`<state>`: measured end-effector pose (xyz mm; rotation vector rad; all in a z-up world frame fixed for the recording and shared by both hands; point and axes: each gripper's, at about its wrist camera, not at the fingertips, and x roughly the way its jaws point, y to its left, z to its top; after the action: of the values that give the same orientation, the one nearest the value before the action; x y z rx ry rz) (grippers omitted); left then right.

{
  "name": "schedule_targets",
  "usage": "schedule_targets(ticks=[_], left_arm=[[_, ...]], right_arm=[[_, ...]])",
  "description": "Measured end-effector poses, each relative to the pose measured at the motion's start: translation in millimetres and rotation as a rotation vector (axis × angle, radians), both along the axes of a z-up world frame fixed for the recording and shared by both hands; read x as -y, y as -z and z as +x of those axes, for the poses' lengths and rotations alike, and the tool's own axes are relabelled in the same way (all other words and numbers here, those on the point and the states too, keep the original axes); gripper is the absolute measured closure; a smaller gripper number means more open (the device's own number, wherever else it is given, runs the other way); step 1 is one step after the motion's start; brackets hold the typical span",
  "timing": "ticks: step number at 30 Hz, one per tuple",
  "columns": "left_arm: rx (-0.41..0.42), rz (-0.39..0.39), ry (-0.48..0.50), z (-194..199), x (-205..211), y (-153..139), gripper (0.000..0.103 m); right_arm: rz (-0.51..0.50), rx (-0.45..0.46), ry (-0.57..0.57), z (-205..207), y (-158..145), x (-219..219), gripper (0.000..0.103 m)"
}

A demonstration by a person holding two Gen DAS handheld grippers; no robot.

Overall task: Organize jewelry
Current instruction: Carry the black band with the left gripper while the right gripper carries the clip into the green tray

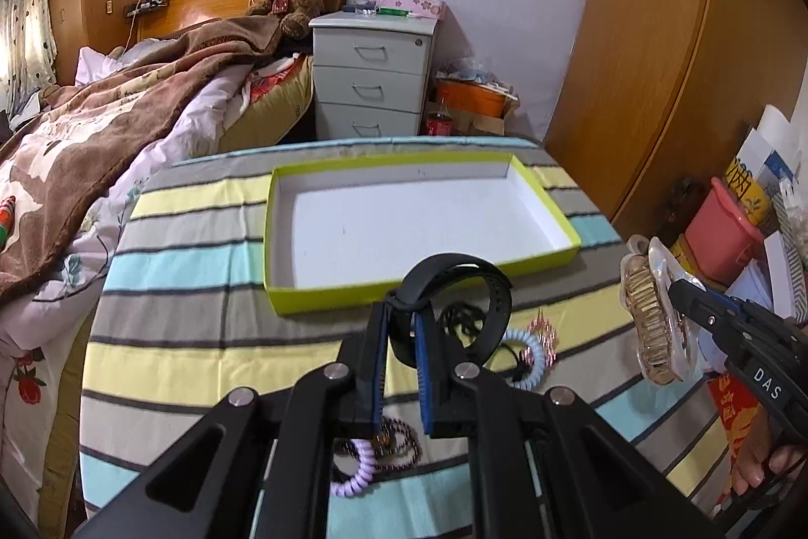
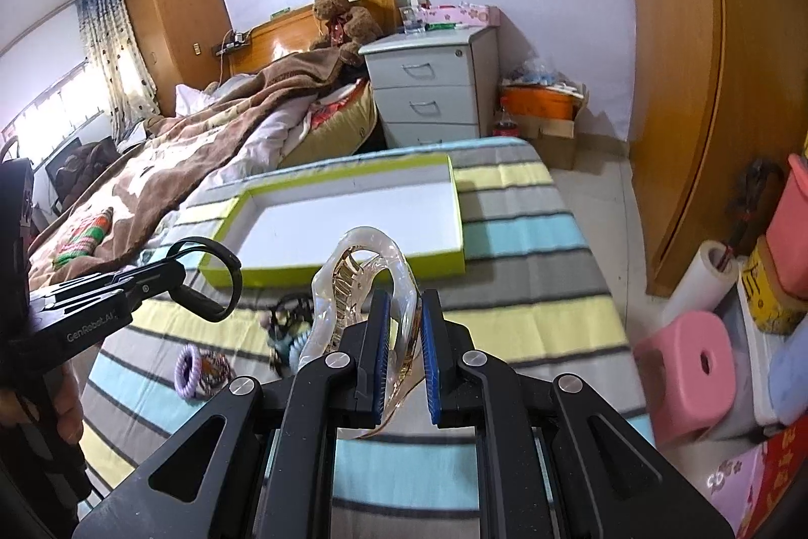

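The left gripper (image 1: 401, 327) has its fingers clamped on a black wristband (image 1: 454, 301), held above the striped tabletop (image 1: 202, 236) just short of the empty green-rimmed box (image 1: 404, 226). The right gripper (image 2: 401, 337) pinches a clear hair claw (image 2: 373, 281), also aloft; hair ties (image 2: 189, 370) lie below.
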<state>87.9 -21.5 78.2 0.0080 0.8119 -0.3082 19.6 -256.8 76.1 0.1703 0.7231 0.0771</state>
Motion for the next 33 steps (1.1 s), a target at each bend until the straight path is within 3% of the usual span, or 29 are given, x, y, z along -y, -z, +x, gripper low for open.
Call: schedule_targets(ticks=[13, 24, 33], left_arm=[[0.006, -0.040, -0.043, 52, -15, -12, 0.092], [-0.063, -0.090, -0.097, 116, -30, 10, 0.092], [-0.130, -0.070, -0.107, 157, -29, 39, 0.092]], right_arm=[[-0.056, -0.028, -0.016, 77, -9, 1, 0.091], [-0.065, -0.108, -0.030, 153, 12, 4, 0.091], [-0.091, -0.194, -0.034, 202, 39, 6, 0.091]])
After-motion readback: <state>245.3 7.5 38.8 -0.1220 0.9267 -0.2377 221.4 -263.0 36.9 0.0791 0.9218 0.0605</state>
